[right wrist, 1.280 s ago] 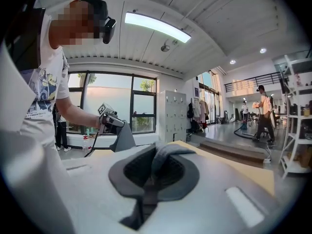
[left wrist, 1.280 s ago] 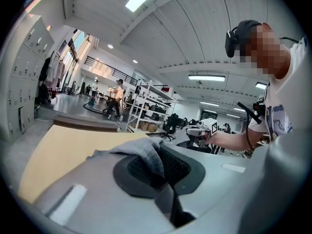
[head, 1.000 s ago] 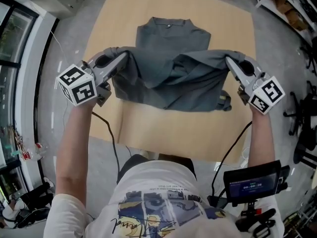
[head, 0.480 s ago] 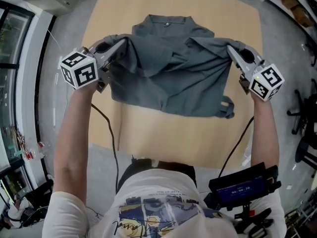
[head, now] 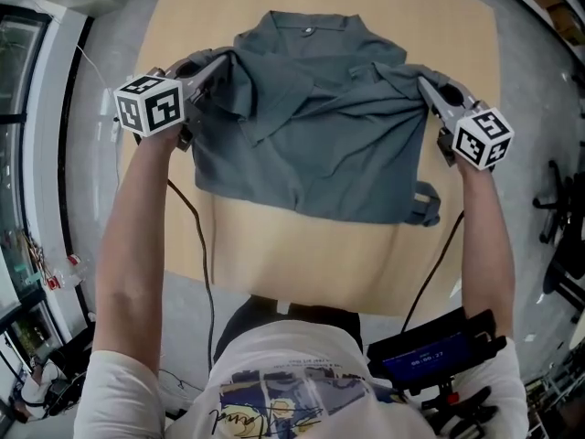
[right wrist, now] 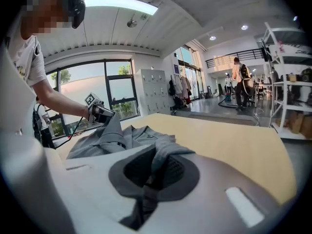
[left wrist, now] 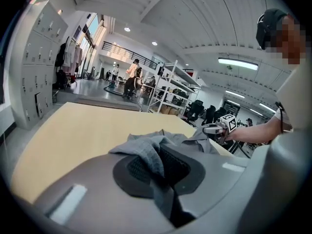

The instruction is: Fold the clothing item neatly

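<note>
Grey shirt (head: 311, 126) is lying on the far half of the wooden desk (head: 302, 254), with its collar (head: 309, 33) toward the far edge. The left gripper (head: 222, 64) is squeezing a bunch of the shirt near the desk's left edge, and the right gripper (head: 423, 87) is squeezing another bunch near the right edge.
</note>
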Demonstrator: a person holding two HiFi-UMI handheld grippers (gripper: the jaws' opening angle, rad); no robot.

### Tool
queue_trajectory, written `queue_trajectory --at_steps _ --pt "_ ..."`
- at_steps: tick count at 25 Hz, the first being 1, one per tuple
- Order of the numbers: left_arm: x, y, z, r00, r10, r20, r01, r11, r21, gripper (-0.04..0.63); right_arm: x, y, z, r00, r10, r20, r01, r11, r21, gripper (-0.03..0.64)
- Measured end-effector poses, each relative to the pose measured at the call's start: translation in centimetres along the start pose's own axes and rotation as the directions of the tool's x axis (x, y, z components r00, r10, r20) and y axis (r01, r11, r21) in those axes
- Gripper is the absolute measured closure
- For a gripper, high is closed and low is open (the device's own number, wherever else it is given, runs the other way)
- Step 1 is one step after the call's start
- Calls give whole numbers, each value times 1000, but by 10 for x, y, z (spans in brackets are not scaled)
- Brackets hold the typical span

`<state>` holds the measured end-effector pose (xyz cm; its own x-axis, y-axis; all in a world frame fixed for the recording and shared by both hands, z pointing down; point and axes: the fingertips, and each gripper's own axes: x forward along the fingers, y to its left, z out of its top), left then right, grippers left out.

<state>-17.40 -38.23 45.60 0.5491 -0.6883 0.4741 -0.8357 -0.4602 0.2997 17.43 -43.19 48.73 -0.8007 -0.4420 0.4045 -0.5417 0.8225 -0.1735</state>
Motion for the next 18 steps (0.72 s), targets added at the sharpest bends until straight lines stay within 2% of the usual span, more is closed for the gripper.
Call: queue_trajectory --at_steps 4,9,13,18 --pt "17 19 -11 998 40 -41 -40 999 4 574 11 -17 -21 1000 -23 -16 24 997 70 609" --pt "30 37 -32 993 88 -84 -88 996 5 565 23 -24 -42 999 -27 -41 31 993 111 607" --pt "37 46 -46 987 106 -117 -106 994 0 491 26 -28 -52 998 -36 -42 42 990 138 581" --pt "38 52 -51 986 119 -118 -119 993 1 430 26 -30 -53 999 -39 -19 42 987 157 540"
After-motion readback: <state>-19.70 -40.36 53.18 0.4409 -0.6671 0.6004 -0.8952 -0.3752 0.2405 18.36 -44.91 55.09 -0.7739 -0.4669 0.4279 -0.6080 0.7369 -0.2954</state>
